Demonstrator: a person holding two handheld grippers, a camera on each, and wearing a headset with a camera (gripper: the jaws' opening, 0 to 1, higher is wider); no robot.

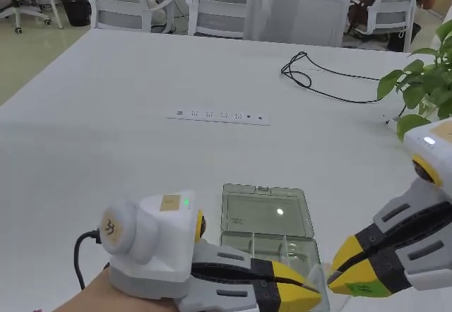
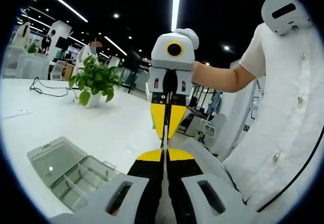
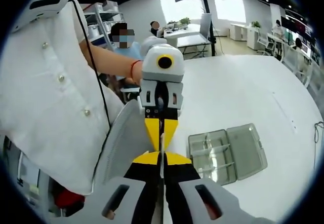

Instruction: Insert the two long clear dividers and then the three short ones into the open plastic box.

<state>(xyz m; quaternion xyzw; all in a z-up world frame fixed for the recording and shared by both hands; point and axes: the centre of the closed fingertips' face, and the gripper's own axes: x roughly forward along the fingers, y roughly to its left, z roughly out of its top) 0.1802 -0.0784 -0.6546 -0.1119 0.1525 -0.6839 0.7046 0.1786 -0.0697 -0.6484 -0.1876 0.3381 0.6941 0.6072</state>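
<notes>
**Plastic box open on the table, a divider pinched over its corner**

Plastic box (image 1: 233,245) sat open on the white table (image 1: 106,128), close to the person's edge. Its lid (image 1: 267,212) was laid back flat on the far side. Fitted dividers (image 1: 252,239) stood inside the tray and split it into compartments; from where I stood I could not count them.

The two grippers met tip to tip just off the box's near right corner. The left gripper (image 1: 314,294) came in from the person's left with its yellow-tipped jaws pressed together. The right gripper (image 1: 335,273) came in from the other side, jaws likewise closed. Between the two pairs of tips ran a clear divider (image 2: 164,144), seen edge-on as a thin line. Each pair of jaws was clamped on one end of it, and it was held above the table rather than seated in the box.

From the left gripper's own camera, its jaws (image 2: 163,154) pointed straight at the right gripper (image 2: 166,135), with the box (image 2: 66,171) down to one side. The right gripper's camera (image 3: 161,155) showed the mirror of that, the box (image 3: 225,155) lying beside the jaws.

Farther out on the table lay a white power strip (image 1: 219,116) and a looped black cable (image 1: 304,72). A potted plant (image 1: 420,86) stood at the right edge.
</notes>
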